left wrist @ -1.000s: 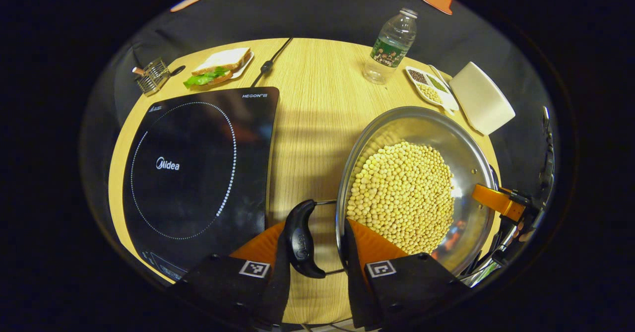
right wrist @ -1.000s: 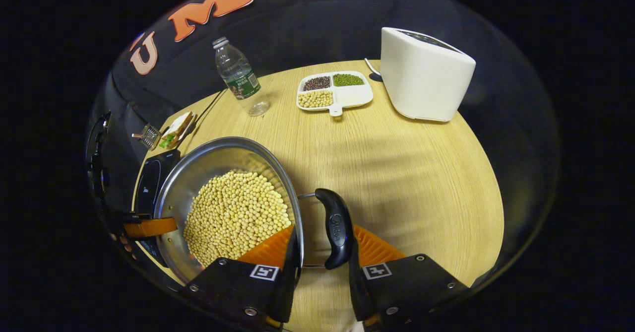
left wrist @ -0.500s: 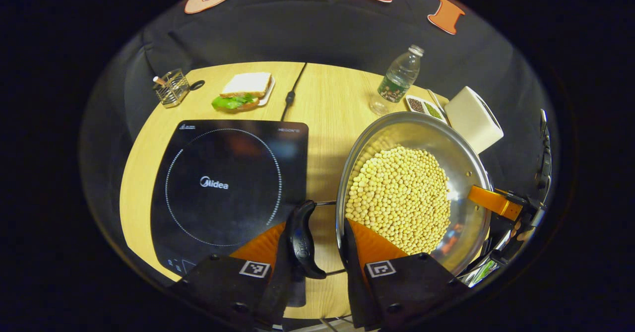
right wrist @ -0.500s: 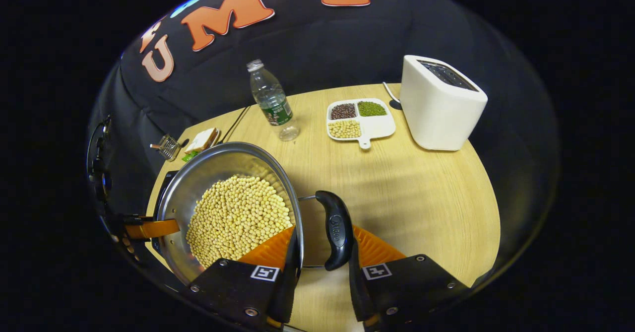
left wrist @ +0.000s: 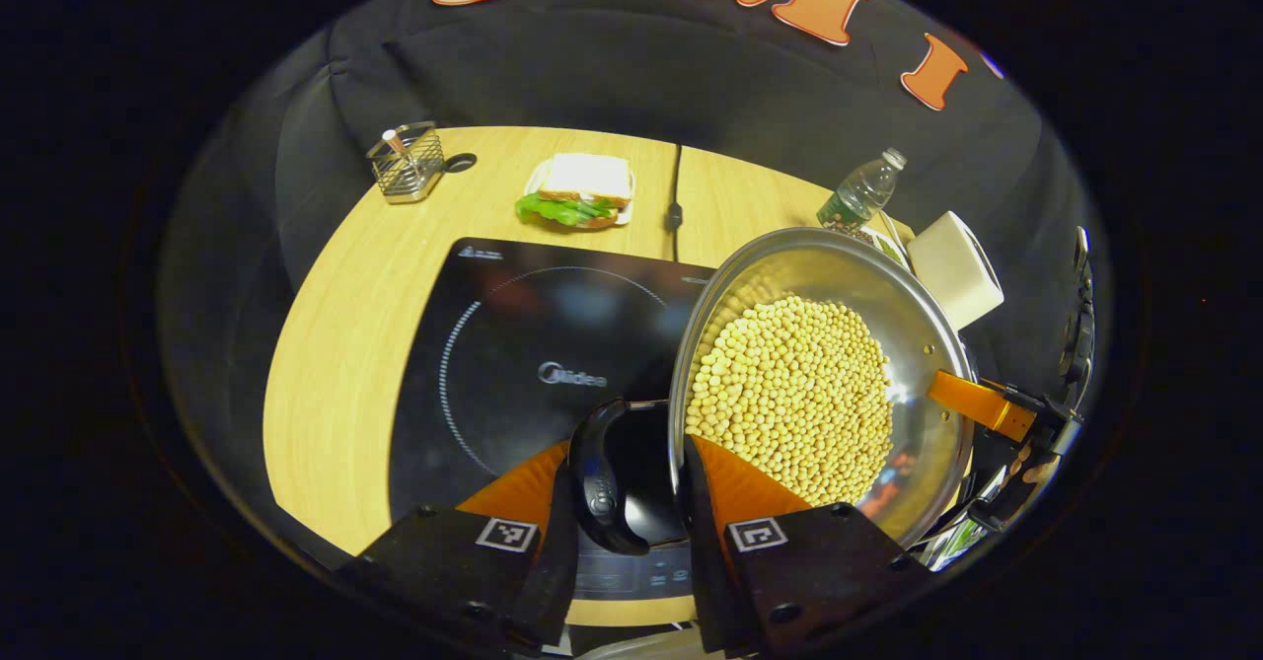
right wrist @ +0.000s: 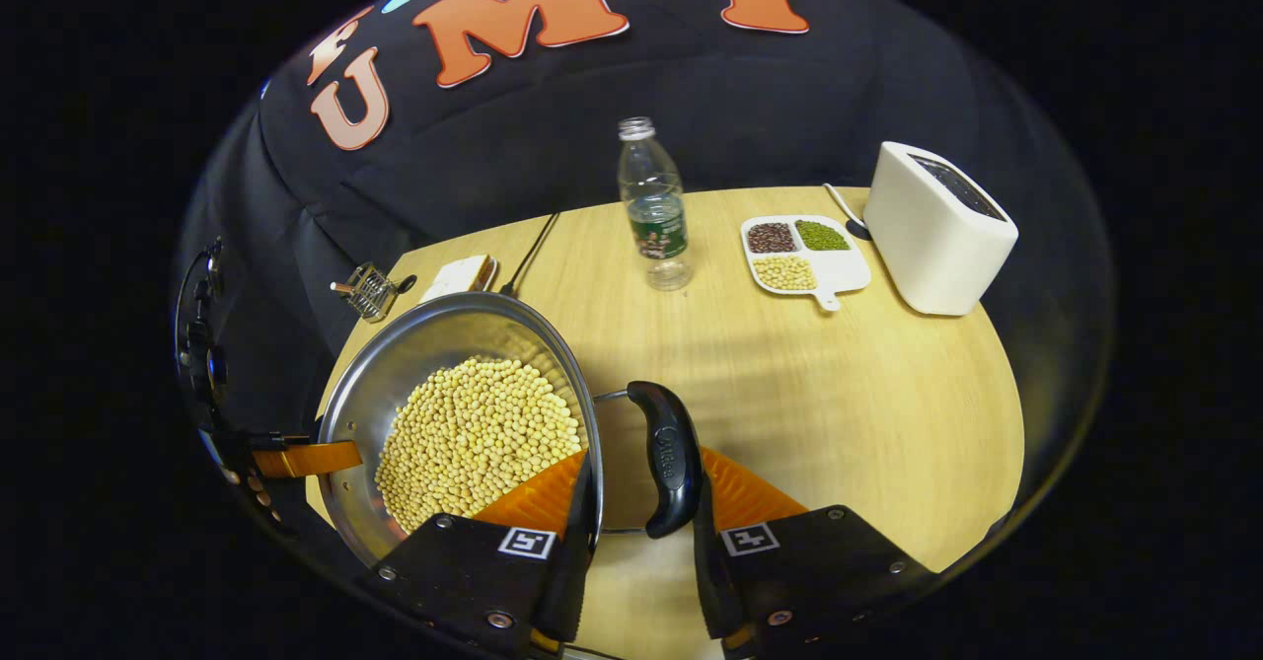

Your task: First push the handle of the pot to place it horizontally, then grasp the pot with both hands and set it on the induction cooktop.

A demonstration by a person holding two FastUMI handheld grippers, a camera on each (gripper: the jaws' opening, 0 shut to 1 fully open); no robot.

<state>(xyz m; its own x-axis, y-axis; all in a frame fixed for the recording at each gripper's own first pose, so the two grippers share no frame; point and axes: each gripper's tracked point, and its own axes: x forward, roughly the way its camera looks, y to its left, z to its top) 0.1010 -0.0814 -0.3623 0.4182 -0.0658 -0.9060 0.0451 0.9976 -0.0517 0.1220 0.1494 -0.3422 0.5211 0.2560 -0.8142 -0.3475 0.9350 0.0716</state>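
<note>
My left gripper [left wrist: 620, 487], at the bottom centre of the left gripper view, is clamped on the pot's black side handle [left wrist: 596, 477], one finger outside the handle, the other inside the rim. The steel pot [left wrist: 918, 344], full of soybeans [left wrist: 794, 394], sits centre right, overlapping the right part of the black induction cooktop [left wrist: 513, 344]; I cannot tell if it touches. Above the cooktop lie a sandwich [left wrist: 577, 191] and a wire basket [left wrist: 407, 162] on the desk [left wrist: 335, 344].

My right gripper [right wrist: 641, 482] likewise grips the opposite black handle [right wrist: 668, 458] at bottom centre of the right gripper view. Beyond it, a water bottle [right wrist: 653, 206], a divided bean dish [right wrist: 804, 251] and a white toaster [right wrist: 937, 231] stand at upper right.
</note>
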